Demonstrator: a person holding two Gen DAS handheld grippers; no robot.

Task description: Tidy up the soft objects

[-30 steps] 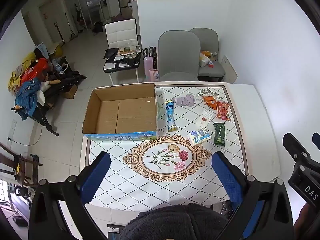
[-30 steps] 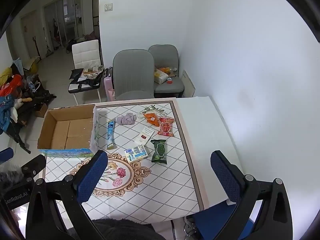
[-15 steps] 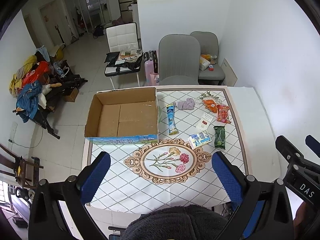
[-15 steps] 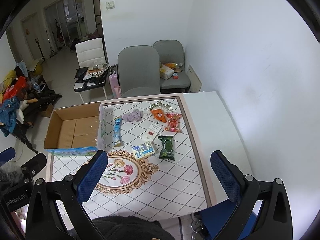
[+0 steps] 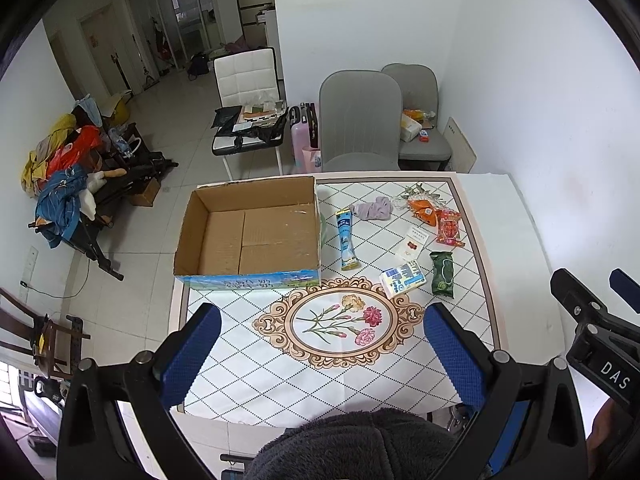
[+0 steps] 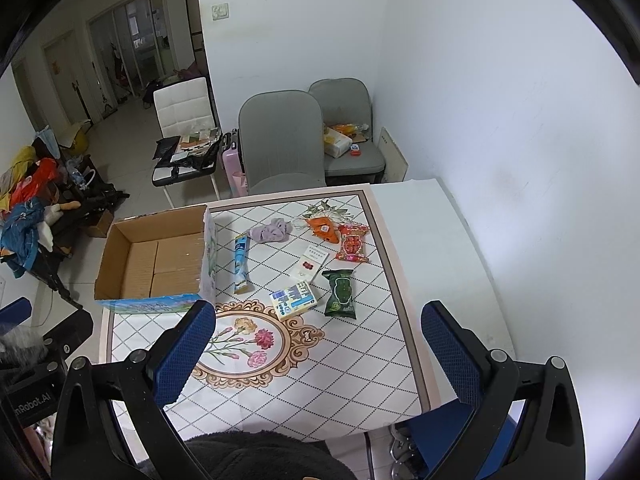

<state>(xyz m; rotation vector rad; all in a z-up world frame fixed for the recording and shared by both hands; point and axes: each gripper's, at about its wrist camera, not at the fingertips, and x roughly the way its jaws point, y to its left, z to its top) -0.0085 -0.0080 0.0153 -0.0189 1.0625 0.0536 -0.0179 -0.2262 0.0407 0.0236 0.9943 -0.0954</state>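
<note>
White walls (image 6: 500, 100), pale tiled floor (image 5: 160, 128), 2 grey chairs (image 5: 360, 120), white chair (image 5: 246, 76)

Setting: a lived-in home, dining corner opening on a tiled hall; a table (image 5: 520, 240) under a floral patterned cloth (image 5: 336, 320); two grey chairs (image 5: 360, 120) and a white chair (image 5: 248, 76) stood behind; clothes (image 5: 60, 176) lay heaped on a rack; a pink suitcase (image 6: 232, 168) stood by the wall.

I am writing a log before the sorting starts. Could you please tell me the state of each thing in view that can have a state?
cardboard box: open on top, empty
left gripper: open, holding nothing
right gripper: open, holding nothing
blue tube: lying flat beside the box
purple scrunchie: lying loose on the table
green packet: lying flat, looks sealed
red packet: lying flat
</note>
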